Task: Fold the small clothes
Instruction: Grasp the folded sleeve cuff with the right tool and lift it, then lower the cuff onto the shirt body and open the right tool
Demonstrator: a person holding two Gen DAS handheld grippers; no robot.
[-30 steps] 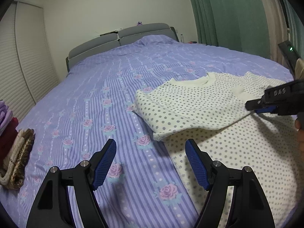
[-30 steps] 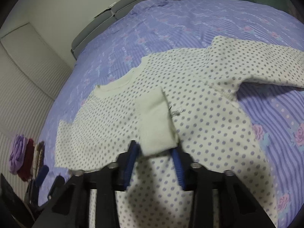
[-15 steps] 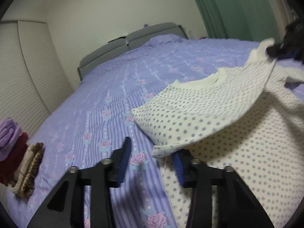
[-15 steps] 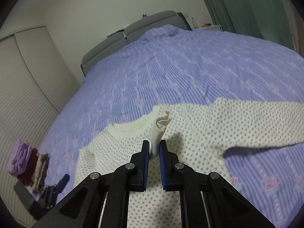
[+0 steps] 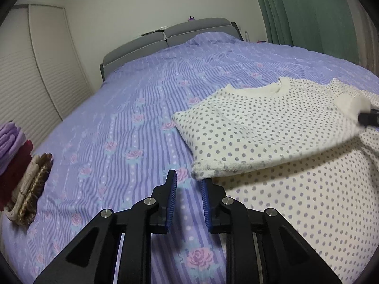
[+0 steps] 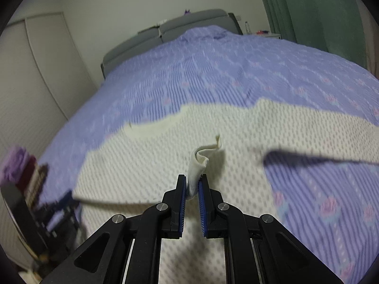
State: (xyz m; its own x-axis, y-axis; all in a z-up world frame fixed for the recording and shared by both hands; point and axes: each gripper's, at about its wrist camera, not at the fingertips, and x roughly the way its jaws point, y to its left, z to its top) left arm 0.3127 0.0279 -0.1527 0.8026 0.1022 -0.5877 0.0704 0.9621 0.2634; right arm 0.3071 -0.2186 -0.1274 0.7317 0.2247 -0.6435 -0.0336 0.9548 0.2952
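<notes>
A cream polka-dot shirt [image 5: 272,127] lies spread on the bed, its left sleeve folded across the chest. My left gripper [image 5: 187,179] hovers low at the folded corner [image 5: 201,171], its jaws closing; only bedspread shows between the blue pads. The corner sits just past the right fingertip. My right gripper [image 6: 193,179] is shut on the sleeve's ribbed cuff [image 6: 197,165] and holds it lifted above the shirt [image 6: 165,165]. In the left wrist view that gripper [image 5: 369,118] appears at the right edge with the cuff [image 5: 350,103]. The left gripper [image 6: 54,210] shows blurred at the lower left of the right wrist view.
The purple striped rose bedspread [image 5: 142,108] covers the whole bed. A stack of folded clothes [image 5: 21,172] sits at its left edge. A grey headboard [image 5: 170,35] stands at the far end, a white wardrobe [image 5: 35,71] on the left, a green curtain [image 5: 308,11] on the right.
My left jaws have narrowed and come up to the folded sleeve's corner. The right gripper has closed on the cuff and raised it off the shirt.
</notes>
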